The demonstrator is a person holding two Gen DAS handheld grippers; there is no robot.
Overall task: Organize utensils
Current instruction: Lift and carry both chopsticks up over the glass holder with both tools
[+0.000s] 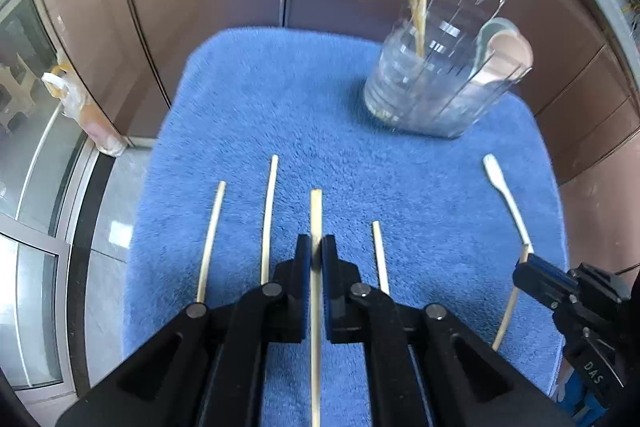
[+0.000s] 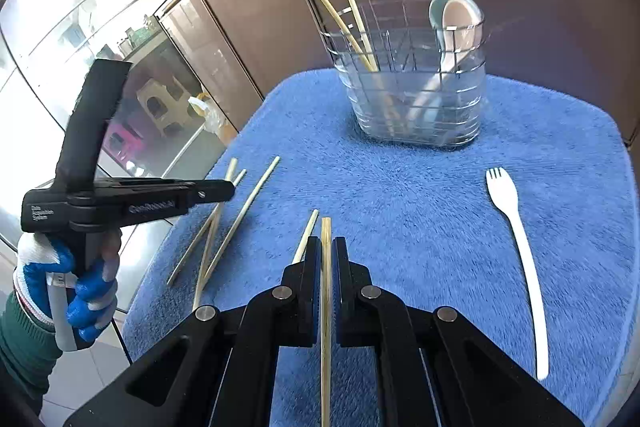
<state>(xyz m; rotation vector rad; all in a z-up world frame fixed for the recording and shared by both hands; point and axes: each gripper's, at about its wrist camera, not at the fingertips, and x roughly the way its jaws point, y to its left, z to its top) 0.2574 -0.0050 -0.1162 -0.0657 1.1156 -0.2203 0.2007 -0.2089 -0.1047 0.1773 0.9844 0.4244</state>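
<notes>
Each gripper clamps one pale wooden chopstick: left gripper (image 1: pixel 316 247), right gripper (image 2: pixel 326 247). Three chopsticks (image 1: pixel 210 239) lie beside them on the blue towel (image 1: pixel 312 99). The wire-and-glass caddy (image 2: pixel 416 91) ahead holds two chopsticks and two spoons; one white plastic fork (image 2: pixel 520 251) lies right.

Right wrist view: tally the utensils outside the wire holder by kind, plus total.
Chopsticks: 5 (3 on the blue towel, 1 in the left gripper, 1 in the right gripper)
White plastic fork: 1
Total: 6
</notes>
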